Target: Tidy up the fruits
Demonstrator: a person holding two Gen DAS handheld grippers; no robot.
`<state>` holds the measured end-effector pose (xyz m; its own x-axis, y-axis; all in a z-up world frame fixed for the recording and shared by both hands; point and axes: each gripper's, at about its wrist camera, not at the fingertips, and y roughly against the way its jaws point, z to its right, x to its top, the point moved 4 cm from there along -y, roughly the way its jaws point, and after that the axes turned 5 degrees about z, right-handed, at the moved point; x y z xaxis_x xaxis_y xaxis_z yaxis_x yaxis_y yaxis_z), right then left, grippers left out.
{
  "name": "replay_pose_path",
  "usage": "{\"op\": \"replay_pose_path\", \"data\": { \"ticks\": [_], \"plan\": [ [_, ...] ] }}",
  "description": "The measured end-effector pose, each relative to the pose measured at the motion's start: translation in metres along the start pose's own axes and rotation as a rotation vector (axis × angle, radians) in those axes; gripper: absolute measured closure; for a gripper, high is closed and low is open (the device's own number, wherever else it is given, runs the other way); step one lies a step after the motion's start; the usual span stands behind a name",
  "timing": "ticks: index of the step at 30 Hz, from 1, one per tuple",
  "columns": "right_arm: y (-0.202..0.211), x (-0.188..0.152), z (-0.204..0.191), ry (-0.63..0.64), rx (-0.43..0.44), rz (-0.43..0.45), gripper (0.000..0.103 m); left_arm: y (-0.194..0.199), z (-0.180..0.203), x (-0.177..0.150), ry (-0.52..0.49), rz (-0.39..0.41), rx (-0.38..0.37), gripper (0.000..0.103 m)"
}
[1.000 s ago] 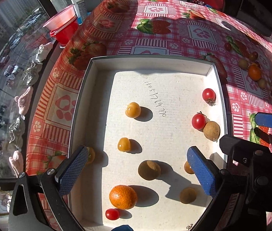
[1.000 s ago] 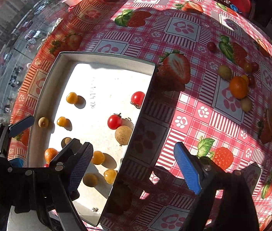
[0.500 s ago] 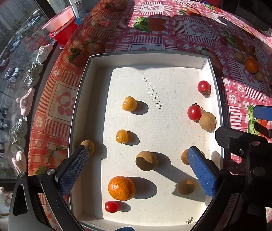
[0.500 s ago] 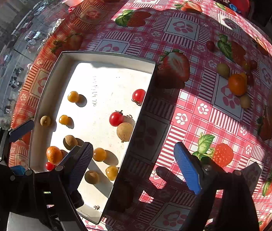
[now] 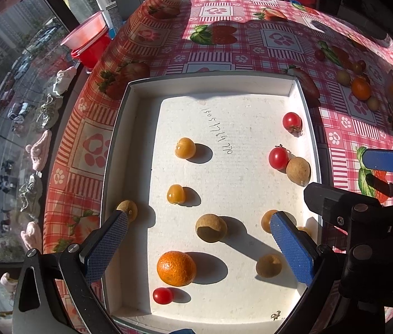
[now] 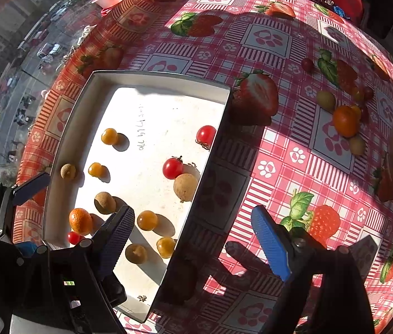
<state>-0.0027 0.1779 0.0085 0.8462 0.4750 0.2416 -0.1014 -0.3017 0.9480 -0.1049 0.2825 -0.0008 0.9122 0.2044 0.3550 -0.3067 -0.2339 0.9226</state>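
Fruits (image 5: 176, 268) lie scattered in white tray (image 5: 129, 117).

The white tray (image 5: 129, 128) holds three cherry tomatoes (image 5: 278, 158), one tangerine (image 5: 176, 268), four longans (image 5: 210, 227).

Tray (image 5: 306, 128) on bench (image 5: 252, 44), toward its left edge. In tray: mandarin (image 5: 176, 268) at near end, small tomato (image 5: 163, 295) just before it; two tomatoes (image 5: 278, 158) along right wall, longan (image 5: 298, 171) touching the nearer one. Right of tray, on bench, well apart: loose fruit cluster (image 6: 345, 121).
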Motion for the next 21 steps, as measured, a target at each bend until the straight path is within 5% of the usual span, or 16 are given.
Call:
{"op": "replay_pose_path", "data": {
  "ticks": [21],
  "plan": [
    [-0.0008, 0.0008, 0.0002, 0.003, 0.002, -0.001, 0.015, 0.0002, 0.0004, 0.0001, -0.014, 0.000, 0.000, 0.000]
  ]
}}
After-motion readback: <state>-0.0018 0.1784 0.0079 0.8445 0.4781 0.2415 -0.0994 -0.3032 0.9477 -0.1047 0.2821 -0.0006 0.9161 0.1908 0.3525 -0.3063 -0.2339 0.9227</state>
